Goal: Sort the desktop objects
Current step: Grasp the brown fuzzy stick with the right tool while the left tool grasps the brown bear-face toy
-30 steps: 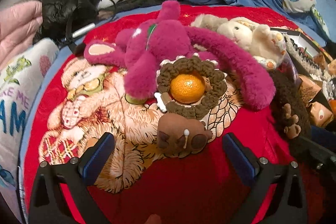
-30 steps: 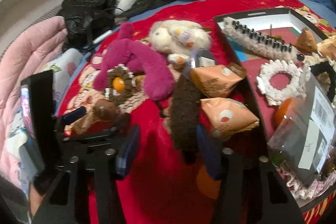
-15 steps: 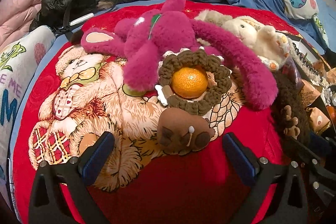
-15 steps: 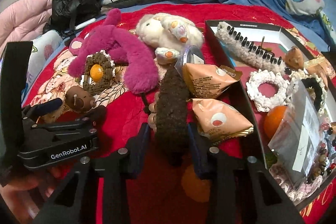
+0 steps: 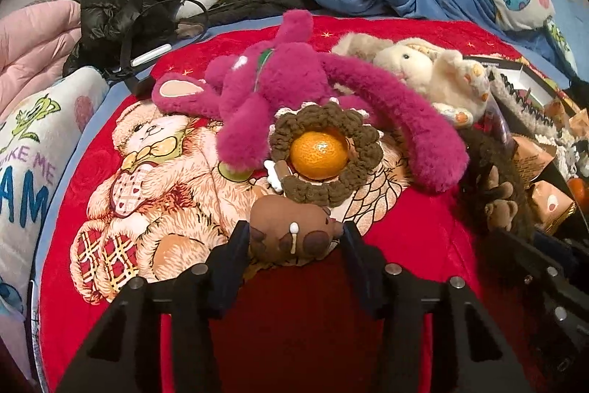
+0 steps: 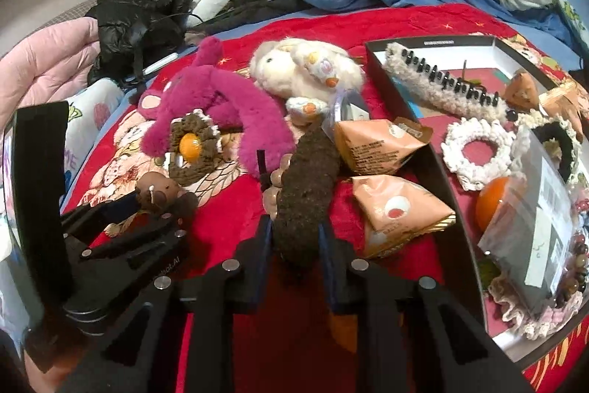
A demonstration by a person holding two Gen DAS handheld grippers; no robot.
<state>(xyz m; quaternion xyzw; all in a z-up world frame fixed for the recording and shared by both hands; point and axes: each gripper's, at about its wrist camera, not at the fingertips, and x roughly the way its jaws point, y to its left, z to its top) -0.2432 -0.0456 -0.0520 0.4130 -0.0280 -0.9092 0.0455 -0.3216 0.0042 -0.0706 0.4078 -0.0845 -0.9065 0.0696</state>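
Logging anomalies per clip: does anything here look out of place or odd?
Yes: a mandarin sits inside a brown crocheted scrunchie like a nest, outside the black tray. Another orange already lies in that tray.

The left gripper (image 5: 292, 242) is closing its two black fingers (image 5: 235, 245) on a small brown toy (image 5: 291, 234), one against each side, on the red blanket (image 5: 313, 319). Just beyond the toy, an orange (image 5: 318, 155) is sitting inside a brown crochet ring (image 5: 325, 153). A magenta plush (image 5: 257, 98) is lying behind and partly around the ring, and a cream plush (image 5: 430, 76) is lying far right. A dark brown plush (image 5: 493, 186) is resting at the right, near the other gripper (image 5: 545, 286).
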